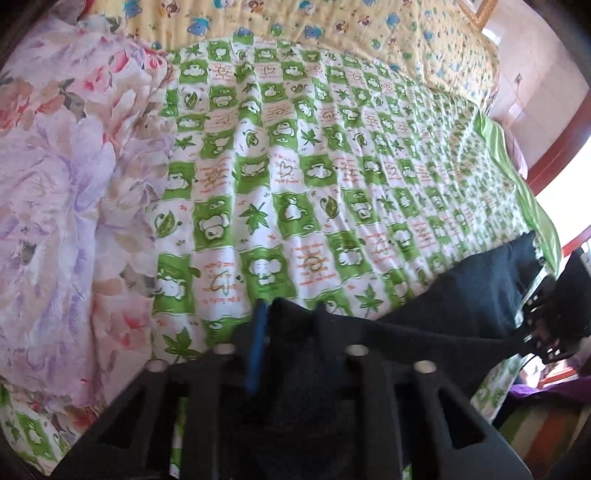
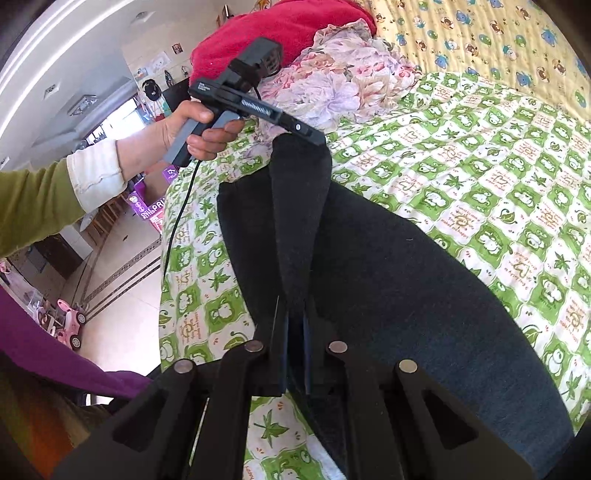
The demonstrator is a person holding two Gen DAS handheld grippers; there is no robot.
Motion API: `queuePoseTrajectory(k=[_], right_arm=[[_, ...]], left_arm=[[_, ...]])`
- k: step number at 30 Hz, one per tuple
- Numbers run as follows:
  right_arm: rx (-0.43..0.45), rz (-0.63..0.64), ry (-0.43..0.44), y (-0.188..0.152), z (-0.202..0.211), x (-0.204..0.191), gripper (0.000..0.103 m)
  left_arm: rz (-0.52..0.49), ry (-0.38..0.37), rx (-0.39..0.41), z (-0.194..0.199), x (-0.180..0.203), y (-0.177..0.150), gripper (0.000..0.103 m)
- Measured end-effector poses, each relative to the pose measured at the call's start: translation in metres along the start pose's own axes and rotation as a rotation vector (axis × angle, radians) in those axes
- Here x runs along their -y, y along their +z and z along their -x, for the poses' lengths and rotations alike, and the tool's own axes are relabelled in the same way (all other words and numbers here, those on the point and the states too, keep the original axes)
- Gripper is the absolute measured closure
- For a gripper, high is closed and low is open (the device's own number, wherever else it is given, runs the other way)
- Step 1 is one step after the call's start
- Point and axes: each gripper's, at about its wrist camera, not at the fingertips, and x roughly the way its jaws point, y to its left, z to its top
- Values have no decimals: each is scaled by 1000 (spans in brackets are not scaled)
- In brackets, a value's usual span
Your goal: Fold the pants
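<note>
The dark pants (image 2: 406,266) lie on the green checked bedspread (image 2: 480,166) near its front edge. A taut strip of the fabric (image 2: 299,221) is lifted off the bed and stretched between my two grippers. My left gripper (image 1: 286,314) is shut on one end of the pants (image 1: 461,295); it also shows in the right wrist view (image 2: 314,138), held in a hand. My right gripper (image 2: 293,325) is shut on the other end; it shows at the right of the left wrist view (image 1: 532,325).
A floral quilt (image 1: 66,184) is bunched at the left of the bed. A yellow printed blanket (image 1: 332,22) lies along the far side. A red blanket (image 2: 277,29) sits behind the quilt. Tiled floor (image 2: 122,266) with a pink toy car (image 2: 72,321) lies off the bed's edge.
</note>
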Motion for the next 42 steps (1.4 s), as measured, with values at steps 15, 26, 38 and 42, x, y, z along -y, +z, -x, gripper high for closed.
queuePoseTrajectory(k=[15,26,38,42], right_arm=[[104,20,-86,5,26,-5,96],[-22,5,-37,-15,-8,-20,90],[-33,-57,71,-19,-23,-30,90],[29,-107,92,-9,-14,-25,83]], left_arm=[[-4,15,298,92,35,-87,102],[171,124,325,78,9,-158,103],[507,55,428,102,21,-205,58],[662,13,479,106,28,-212,44]])
